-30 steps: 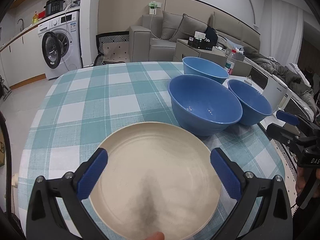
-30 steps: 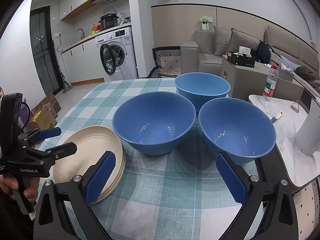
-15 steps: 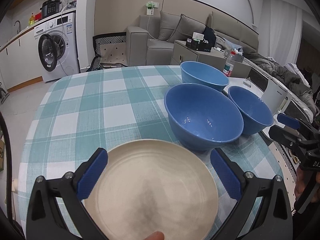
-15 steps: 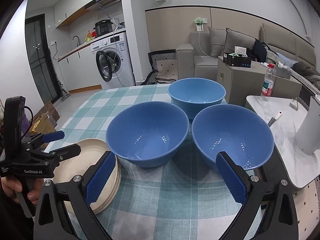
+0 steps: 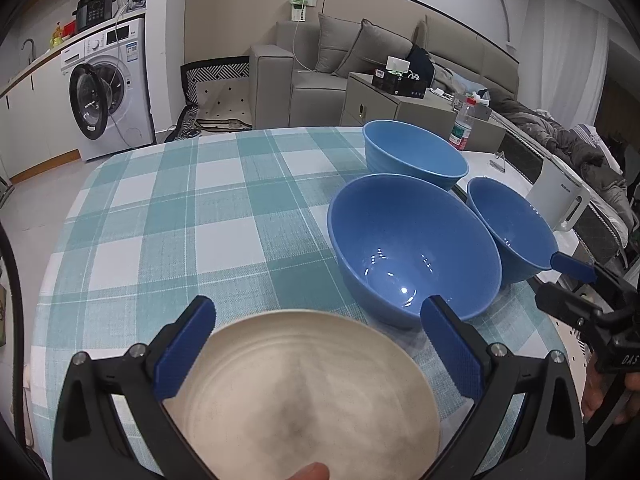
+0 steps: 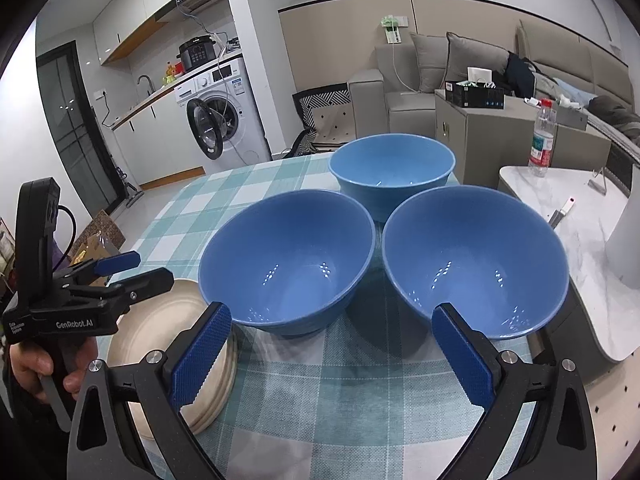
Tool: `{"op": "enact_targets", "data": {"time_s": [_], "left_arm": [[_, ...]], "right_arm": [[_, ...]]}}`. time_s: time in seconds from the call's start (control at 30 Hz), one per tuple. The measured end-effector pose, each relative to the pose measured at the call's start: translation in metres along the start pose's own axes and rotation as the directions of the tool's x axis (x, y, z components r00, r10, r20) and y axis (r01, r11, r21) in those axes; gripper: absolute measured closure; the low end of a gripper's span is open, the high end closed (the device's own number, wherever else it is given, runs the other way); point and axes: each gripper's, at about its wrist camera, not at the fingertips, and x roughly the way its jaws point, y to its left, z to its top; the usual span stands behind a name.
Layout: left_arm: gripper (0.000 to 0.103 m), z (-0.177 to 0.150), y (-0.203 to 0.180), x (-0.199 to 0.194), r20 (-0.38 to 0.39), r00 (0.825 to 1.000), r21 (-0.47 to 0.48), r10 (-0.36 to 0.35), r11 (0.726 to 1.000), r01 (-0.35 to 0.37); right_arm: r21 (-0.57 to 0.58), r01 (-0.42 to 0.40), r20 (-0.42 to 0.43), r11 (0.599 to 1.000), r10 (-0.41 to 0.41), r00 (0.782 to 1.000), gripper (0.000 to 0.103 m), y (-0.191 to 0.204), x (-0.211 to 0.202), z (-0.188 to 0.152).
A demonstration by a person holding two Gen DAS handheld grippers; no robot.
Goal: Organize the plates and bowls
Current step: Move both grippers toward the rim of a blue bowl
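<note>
On the teal checked table (image 6: 332, 384), three glossy blue bowls (image 6: 288, 260) crowd together beside a stack of cream round plates (image 6: 160, 328). Both the left hand-held gripper (image 5: 316, 344) and right hand-held gripper (image 6: 332, 356) stand wide apart, holding nothing. A hurried pinch on a slick rim could tip or knock neighbouring bowls. Since a second ago, both have backed off and risen slightly.
</note>
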Motion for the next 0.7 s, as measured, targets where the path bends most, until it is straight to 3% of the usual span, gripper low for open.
{"op": "enact_targets", "data": {"time_s": [0.7], "left_arm": [[0.000,0.030,0.000,0.025,-0.037,0.999,0.011,-0.017,1.000,0.017]], "right_arm": [[0.127,0.064,0.011,0.990,-0.066,0.998,0.001,-0.053,-0.012,0.013]]}}
